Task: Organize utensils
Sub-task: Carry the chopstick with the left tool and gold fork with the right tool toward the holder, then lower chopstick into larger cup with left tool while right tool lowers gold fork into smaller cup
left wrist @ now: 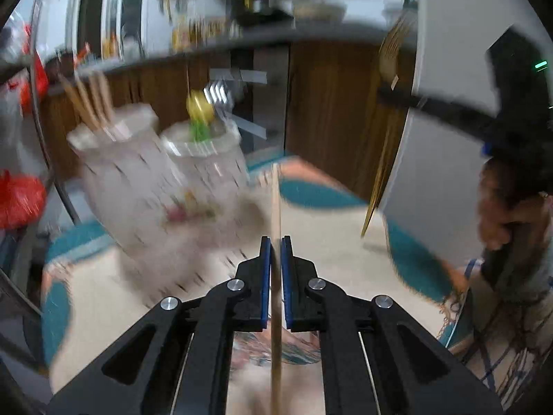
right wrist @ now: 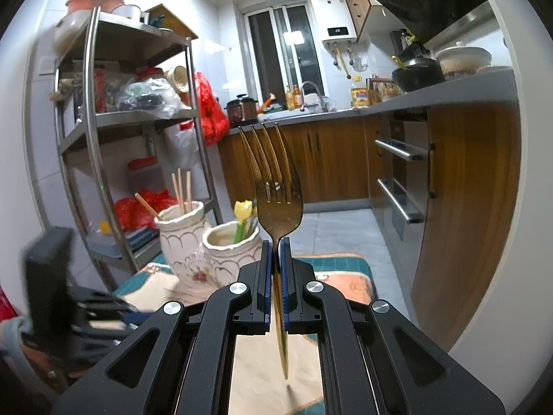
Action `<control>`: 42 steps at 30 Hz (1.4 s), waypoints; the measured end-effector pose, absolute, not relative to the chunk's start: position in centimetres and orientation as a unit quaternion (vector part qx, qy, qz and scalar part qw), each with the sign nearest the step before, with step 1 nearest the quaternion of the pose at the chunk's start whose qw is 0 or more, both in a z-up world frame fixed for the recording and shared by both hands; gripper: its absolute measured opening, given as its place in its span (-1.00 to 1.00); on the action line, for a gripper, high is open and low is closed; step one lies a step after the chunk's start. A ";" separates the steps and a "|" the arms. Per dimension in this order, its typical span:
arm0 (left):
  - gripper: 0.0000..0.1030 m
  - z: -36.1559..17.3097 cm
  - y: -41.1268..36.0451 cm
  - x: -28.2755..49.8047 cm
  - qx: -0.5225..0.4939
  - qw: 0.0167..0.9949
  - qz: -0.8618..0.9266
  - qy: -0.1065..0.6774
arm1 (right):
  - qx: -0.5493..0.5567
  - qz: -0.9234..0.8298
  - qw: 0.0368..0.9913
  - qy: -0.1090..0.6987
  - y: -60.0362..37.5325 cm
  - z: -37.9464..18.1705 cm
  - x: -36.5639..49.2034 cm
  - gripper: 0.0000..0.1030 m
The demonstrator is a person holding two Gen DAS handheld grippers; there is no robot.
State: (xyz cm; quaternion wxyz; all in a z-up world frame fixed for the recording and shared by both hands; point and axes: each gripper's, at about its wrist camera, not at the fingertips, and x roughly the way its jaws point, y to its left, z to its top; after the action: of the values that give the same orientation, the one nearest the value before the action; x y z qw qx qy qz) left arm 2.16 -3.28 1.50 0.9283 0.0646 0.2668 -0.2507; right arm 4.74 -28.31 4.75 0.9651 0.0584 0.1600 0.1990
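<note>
Kitchen cabinets of brown wood (right wrist: 331,166) are lining the background as two ceramic holders are standing on a patterned mat (right wrist: 345,276). Beside the taller holder (right wrist: 181,233), which is carrying chopsticks (right wrist: 181,186), the shorter holder (right wrist: 230,254) is touching it. Nearer the camera than both holders, the right gripper (right wrist: 276,263) is clamping a gold fork (right wrist: 276,190) upright, tines up. To the right of the holders, the left gripper (left wrist: 275,259) is pinching a single wooden chopstick (left wrist: 275,207), though motion blur is softening that view.
</note>
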 end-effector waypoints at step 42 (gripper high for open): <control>-0.88 10.2 6.9 14.1 -0.050 0.982 -0.171 0.056 | 0.061 0.214 0.968 0.120 -18.4 7.8 17.0 -0.89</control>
State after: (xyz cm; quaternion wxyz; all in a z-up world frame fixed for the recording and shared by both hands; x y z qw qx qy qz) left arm 14.14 6.91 10.22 0.9824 -0.0503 0.0560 -0.1712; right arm 16.96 -18.39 7.81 0.9676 0.0607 0.1197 0.2140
